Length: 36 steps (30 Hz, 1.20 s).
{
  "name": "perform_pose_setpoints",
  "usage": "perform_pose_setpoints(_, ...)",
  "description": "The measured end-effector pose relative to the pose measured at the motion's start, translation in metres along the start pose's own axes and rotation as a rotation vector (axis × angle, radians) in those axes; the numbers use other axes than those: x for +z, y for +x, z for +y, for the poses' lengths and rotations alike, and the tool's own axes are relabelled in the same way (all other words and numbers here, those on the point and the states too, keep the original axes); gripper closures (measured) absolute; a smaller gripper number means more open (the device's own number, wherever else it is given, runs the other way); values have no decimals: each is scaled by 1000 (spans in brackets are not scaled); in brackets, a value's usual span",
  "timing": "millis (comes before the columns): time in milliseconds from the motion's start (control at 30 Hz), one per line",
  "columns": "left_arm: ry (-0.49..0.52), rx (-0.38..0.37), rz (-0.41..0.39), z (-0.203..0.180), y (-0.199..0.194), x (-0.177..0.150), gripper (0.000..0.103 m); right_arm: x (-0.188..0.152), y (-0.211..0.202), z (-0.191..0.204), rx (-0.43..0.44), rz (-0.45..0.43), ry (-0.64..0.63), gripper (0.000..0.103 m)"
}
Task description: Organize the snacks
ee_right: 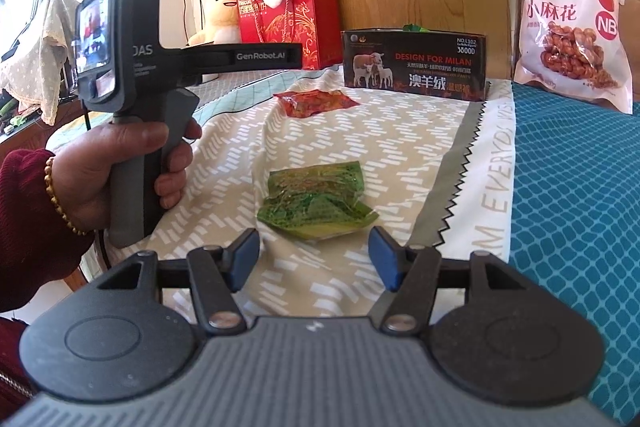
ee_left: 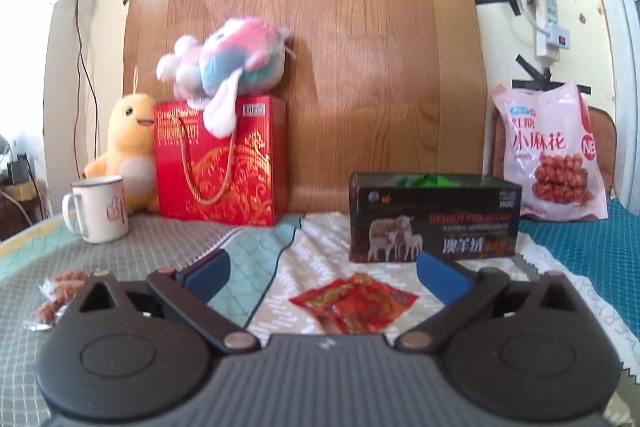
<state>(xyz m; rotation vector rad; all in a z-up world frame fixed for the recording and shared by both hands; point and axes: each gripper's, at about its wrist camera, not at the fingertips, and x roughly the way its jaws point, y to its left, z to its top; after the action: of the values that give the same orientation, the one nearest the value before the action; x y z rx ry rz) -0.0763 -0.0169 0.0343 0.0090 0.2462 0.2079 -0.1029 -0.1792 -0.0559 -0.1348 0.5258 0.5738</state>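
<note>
left gripper (ee_left: 323, 269): jaws spread wide, empty, above red snack packet (ee_left: 354, 301) | right gripper (ee_right: 314, 253): jaws part-open, empty, just short of green snack packet (ee_right: 316, 205) mid-bed

Wide-open left tool (ee_left: 323, 277) hovers above red snack packet (ee_left: 354, 303).

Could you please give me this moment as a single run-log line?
left hand-held gripper: open, empty | right hand-held gripper: open, empty | red snack packet: on cloth before dark box | green snack packet: ahead of right gripper

Red crinkly snack packet (ee_left: 354, 301), green foil snack packet (ee_right: 316, 205), black carton with sheep print (ee_right: 414, 65), beige dash-patterned bedsheet (ee_right: 248, 151), teal lattice quilt (ee_right: 576, 187)
</note>
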Motion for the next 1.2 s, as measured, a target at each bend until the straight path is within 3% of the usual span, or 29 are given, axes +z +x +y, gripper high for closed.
perform_pose_setpoints(433, -5, -14, 82, 1, 13, 0, 0, 2, -7, -6, -17, -12, 28, 40)
perform_pose_setpoints(667, 27, -46, 105, -4, 14, 0, 0, 3, -4, -6, -20, -4, 8, 41)
perform_pose_setpoints(900, -8, -95, 174, 1, 15, 1, 0, 3, -2, -5, -13, 1, -8, 42)
perform_pose_setpoints(1033, -46, -186, 248, 7, 13, 5, 0, 4, -1, -5, -12, 4, -18, 47)
perform_pose_setpoints(1200, -104, -395, 324, 16, 12, 14, 8, 5, 0, -6, -12, 6, -16, 48)
